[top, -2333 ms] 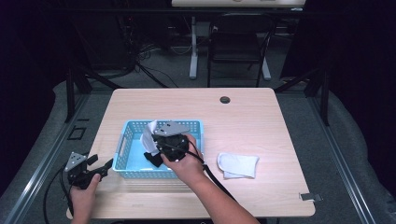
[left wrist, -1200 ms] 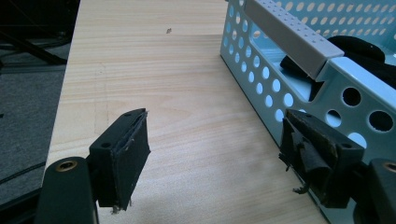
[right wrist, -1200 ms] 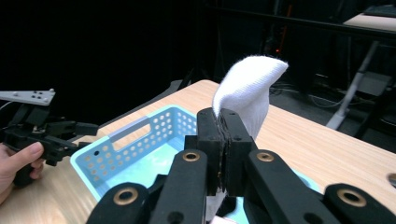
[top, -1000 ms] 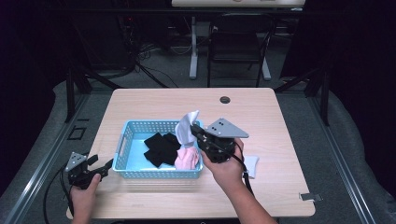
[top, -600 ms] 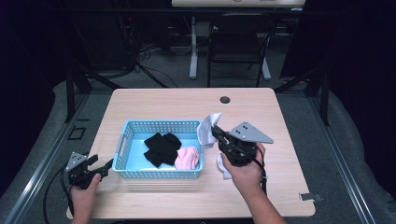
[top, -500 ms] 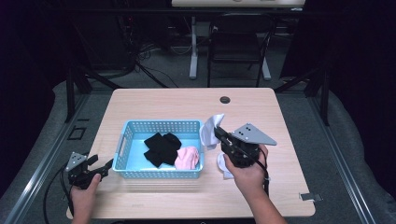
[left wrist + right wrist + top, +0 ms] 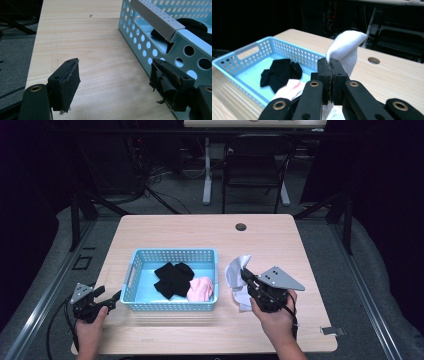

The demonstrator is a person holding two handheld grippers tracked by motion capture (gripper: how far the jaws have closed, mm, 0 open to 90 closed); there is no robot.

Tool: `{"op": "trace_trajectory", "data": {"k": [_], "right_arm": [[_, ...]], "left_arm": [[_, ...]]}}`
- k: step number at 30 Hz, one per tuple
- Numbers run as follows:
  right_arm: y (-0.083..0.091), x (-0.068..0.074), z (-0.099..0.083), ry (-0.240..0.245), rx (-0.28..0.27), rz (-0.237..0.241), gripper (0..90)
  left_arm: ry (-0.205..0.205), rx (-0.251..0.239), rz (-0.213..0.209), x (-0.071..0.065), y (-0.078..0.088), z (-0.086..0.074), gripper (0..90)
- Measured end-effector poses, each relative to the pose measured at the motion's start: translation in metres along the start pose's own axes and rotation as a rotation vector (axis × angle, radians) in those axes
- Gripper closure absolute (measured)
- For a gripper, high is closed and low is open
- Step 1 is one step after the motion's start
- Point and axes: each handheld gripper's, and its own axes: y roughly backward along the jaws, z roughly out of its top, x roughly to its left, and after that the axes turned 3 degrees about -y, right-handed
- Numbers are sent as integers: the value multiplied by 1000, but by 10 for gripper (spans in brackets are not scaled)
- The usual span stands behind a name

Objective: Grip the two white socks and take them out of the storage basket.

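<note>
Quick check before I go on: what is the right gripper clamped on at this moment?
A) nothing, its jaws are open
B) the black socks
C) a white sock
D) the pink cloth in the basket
C: the right gripper has its jaws shut on the white sock, held to the right of the blue basket, while the pink cloth and black socks lie inside it.
</note>
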Motion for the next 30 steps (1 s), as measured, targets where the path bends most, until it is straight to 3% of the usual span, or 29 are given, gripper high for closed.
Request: {"op": "trace_trajectory", "data": {"k": [15, 24, 30], "right_arm": [[-13, -10, -43, -22, 95, -41, 882], [-13, -32, -68, -79, 160, -107, 881], [-12, -53, -85, -157, 188, -155, 880]], "left_arm": [[-2, 5, 0, 0, 0, 0, 237], [-2, 1, -1, 0, 0, 0, 238], [-5, 9, 1, 0, 0, 0, 238]]}}
